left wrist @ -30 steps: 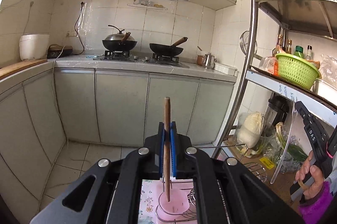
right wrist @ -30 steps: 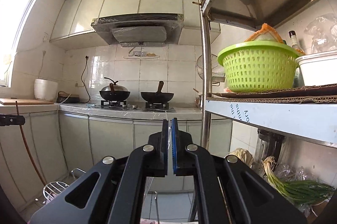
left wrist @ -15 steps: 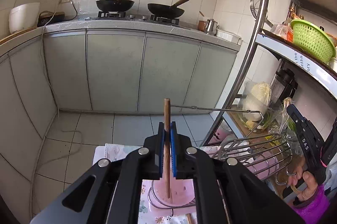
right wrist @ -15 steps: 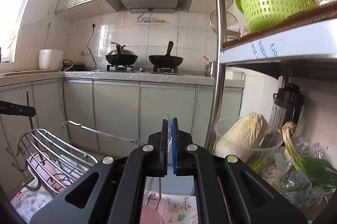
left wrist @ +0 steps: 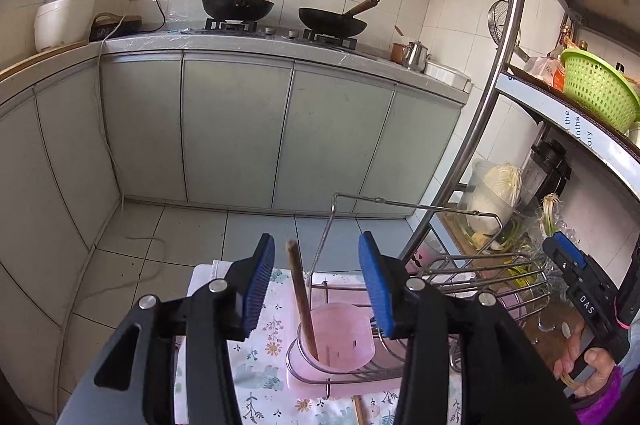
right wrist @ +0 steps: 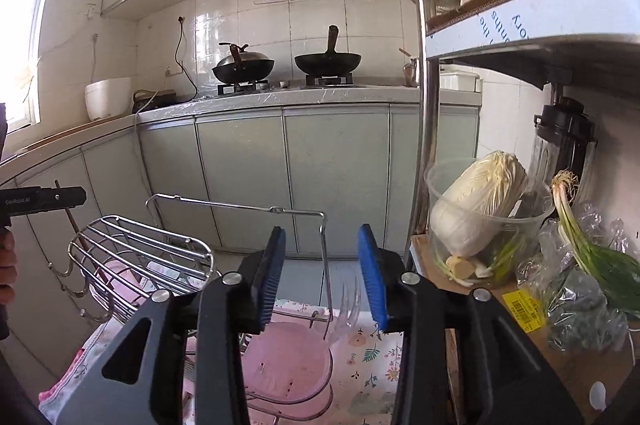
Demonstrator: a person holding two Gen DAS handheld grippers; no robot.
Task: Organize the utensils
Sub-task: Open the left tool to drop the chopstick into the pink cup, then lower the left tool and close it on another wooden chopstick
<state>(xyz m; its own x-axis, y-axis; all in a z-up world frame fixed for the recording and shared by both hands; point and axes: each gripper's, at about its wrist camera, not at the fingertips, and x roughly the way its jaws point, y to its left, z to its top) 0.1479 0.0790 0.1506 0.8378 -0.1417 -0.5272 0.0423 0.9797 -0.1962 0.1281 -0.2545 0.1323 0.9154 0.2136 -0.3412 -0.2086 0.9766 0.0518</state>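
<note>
Grey kitchen cabinets (left wrist: pixel 236 129) fill my left view — my left hand-held gripper (left wrist: pixel 316 279) gapes, a wooden chopstick (left wrist: pixel 302 299) leaning free in the pink cup (left wrist: pixel 340 335). Right view: my right hand-held gripper (right wrist: pixel 322 275) spread wide, a clear plastic fork (right wrist: pixel 347 309) standing loose above the pink holder (right wrist: pixel 288 361).

Black tongs (left wrist: pixel 316 281), ribbed blue pads (left wrist: pixel 260 287), silver screws, purple sleeve (left wrist: pixel 600 407).

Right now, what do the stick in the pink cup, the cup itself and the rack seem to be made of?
Stick: probably wood or bamboo, matte brown with visible grain.
Pink cup: plastic, translucent and slightly frosted, with small slots.
Rack: shiny metal wire, likely chromed or stainless, with bright highlights.
</note>
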